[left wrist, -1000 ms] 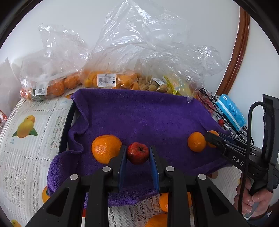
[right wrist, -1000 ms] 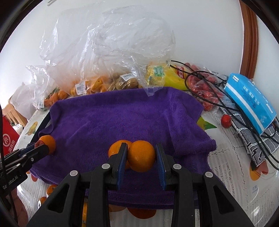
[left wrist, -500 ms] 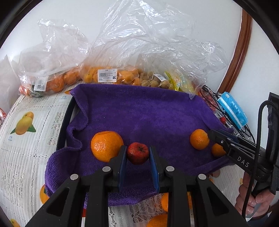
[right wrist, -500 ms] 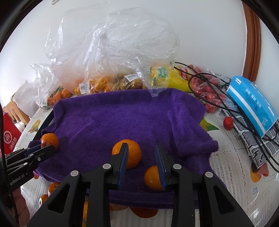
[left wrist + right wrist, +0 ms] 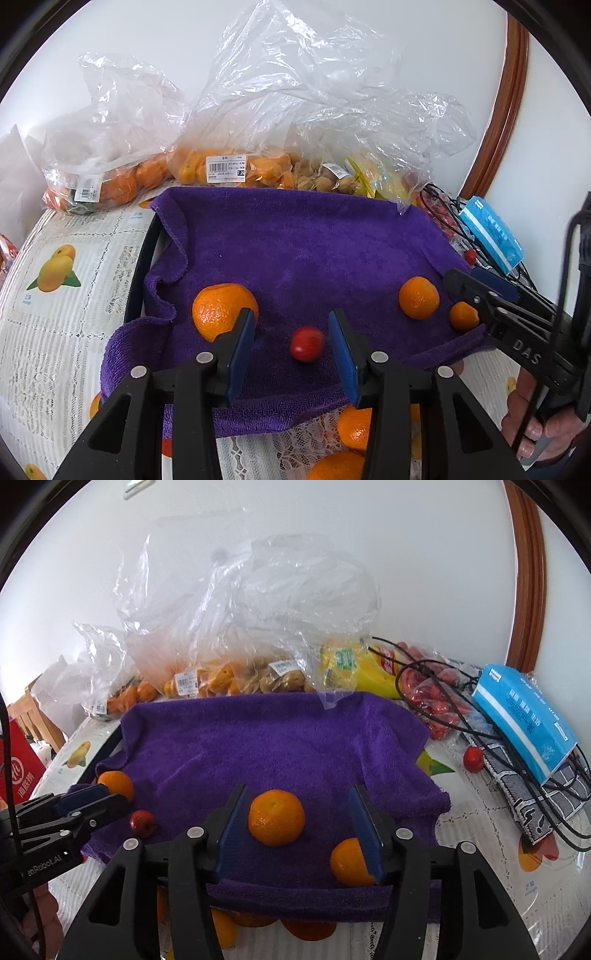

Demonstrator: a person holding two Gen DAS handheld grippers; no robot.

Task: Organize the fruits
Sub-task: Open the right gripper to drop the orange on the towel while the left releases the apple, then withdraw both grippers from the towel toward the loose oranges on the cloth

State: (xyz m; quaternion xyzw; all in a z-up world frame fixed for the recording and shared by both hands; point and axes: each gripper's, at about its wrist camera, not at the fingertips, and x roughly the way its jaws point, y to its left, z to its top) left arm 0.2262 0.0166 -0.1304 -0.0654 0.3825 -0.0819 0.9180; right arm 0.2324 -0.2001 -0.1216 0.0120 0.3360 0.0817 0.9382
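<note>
A purple towel (image 5: 295, 251) covers a tray. My left gripper (image 5: 291, 317) hovers over the towel's front, its jaws opening. A small red fruit (image 5: 306, 343) lies on the towel between the fingers, touching neither pad. A large orange (image 5: 223, 308) sits beside the left finger. My right gripper (image 5: 298, 790) also has its jaws opening, with a medium orange (image 5: 276, 818) lying free between them. A smaller orange (image 5: 349, 862) rests by the right finger. From the left wrist view, the right gripper (image 5: 465, 277) is beside these two oranges (image 5: 419, 297).
Clear plastic bags of fruit (image 5: 236, 170) line the wall behind the towel. A blue tissue pack (image 5: 524, 716) and black cables (image 5: 443, 686) lie at the right. Loose oranges (image 5: 354, 424) sit on the lace tablecloth below the towel's front edge. A red box (image 5: 18, 771) stands at the left.
The left jaws opened and the red fruit dropped onto the towel. The right jaws let go of their orange, which now lies low by the right finger, and spread wider.
</note>
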